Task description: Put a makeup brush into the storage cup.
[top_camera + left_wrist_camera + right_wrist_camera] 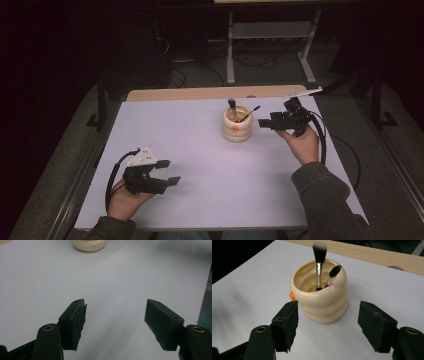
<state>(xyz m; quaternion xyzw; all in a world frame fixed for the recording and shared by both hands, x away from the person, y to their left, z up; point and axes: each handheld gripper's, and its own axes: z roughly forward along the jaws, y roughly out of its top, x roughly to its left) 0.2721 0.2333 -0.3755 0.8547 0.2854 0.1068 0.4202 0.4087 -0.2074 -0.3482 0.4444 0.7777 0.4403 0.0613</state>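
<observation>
Cream-coloured and ribbed like three stacked rings, the holder [236,125] stands upright on the white table [200,200], toward the far side and right of the middle, with a large makeup brush [319,263] and a small dark-tipped brush [333,273] standing in it, heads up and leaning on its rim. The right gripper [265,123] is level with the holder and just to its right, jaws spread wide with nothing between them; in the right gripper view the pads frame the holder's near side without touching it. The left gripper [168,172] rests near the person at the left, well apart from the holder, also wide open and empty, its jaws pointing across bare table. Both brushes appear to be in place, so the work at hand seems to be a clean withdrawal. To do that well, the right gripper should draw back along its own line, jaws kept open, without swinging toward the brush handles or nudging the holder's wall, since a tap could tip the brushes out. The left one need only stay where it is.
</observation>
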